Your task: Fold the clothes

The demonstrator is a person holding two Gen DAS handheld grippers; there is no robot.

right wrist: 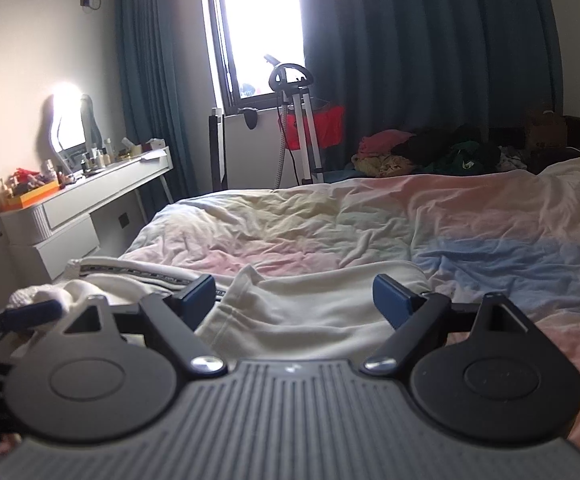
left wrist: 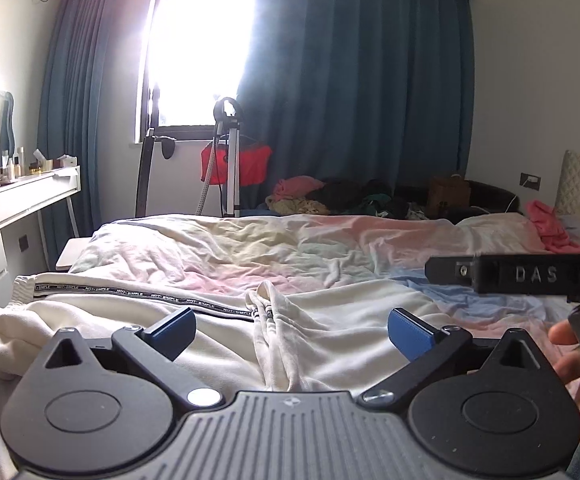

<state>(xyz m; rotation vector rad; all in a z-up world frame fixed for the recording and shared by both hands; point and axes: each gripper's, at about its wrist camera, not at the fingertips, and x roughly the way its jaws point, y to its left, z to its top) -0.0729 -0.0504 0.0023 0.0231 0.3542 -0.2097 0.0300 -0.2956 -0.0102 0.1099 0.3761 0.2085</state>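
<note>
A cream sweatshirt-type garment (left wrist: 330, 320) with a black lettered tape stripe (left wrist: 149, 294) lies on the near side of the bed; a bunched fold with drawstrings (left wrist: 269, 320) runs toward me. My left gripper (left wrist: 290, 330) is open and empty, its blue pads either side of that fold, just above the cloth. The right gripper's body (left wrist: 530, 274) shows at the right of the left wrist view. In the right wrist view the same garment (right wrist: 310, 312) lies under my open, empty right gripper (right wrist: 294, 298). The left gripper's pad (right wrist: 29, 314) shows at the left.
The bed has a crumpled pastel duvet (left wrist: 290, 248). A pile of clothes (left wrist: 342, 198) lies beyond its far side, a pink garment (left wrist: 550, 224) near the headboard. A white dressing table (right wrist: 89, 196) stands left. A garment steamer stand (right wrist: 302, 128) is by the window.
</note>
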